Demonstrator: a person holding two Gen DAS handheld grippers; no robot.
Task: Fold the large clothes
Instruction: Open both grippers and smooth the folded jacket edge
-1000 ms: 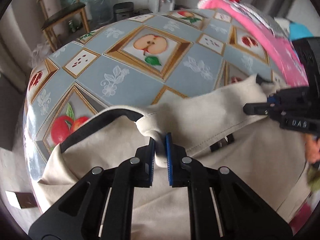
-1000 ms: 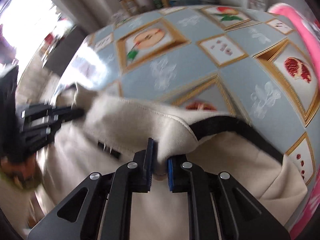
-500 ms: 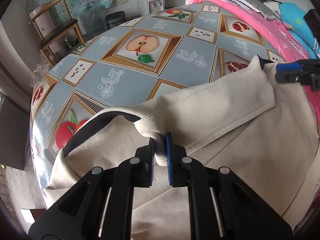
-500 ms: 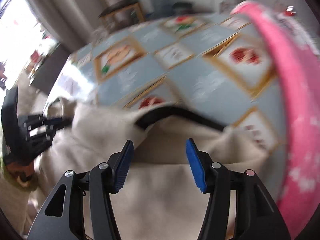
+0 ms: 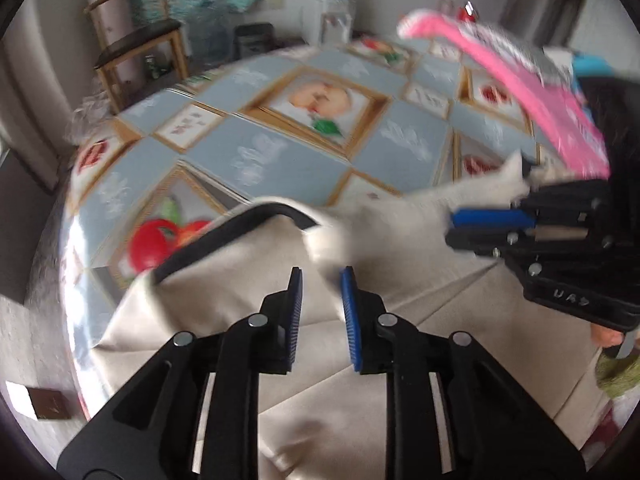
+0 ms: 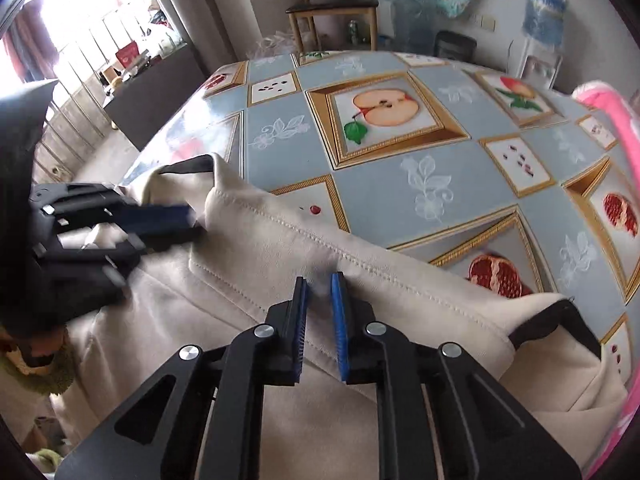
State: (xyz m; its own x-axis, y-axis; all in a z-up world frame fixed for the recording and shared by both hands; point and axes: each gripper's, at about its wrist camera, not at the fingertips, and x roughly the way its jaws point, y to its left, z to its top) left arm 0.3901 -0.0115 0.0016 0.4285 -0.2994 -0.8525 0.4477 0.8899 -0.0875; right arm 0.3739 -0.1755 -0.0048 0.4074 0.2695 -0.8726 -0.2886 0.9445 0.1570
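Note:
A large beige garment (image 5: 360,360) with black lining lies on the near part of a fruit-patterned table (image 5: 280,152). In the left wrist view my left gripper (image 5: 320,276) has its jaws opening. A bunched fold of the collar lies just beyond its tips, and the pads do not touch it. In the right wrist view my right gripper (image 6: 319,280) has its jaws closing, and the pads pinch the stitched collar edge of the garment (image 6: 260,248). The right gripper (image 5: 492,220) also shows at the right of the left wrist view. The left gripper (image 6: 160,220) shows at the left of the right wrist view.
The tablecloth (image 6: 380,184) beyond the garment is bare. A pink blanket (image 5: 520,92) runs along the table's right side. A wooden chair (image 6: 332,4) and a water dispenser (image 5: 332,0) stand behind the table. A hand shows below the left gripper.
My left gripper has let go of the collar fold and its jaws have spread. My right gripper opened wide, shifted along the collar and closed on its stitched edge.

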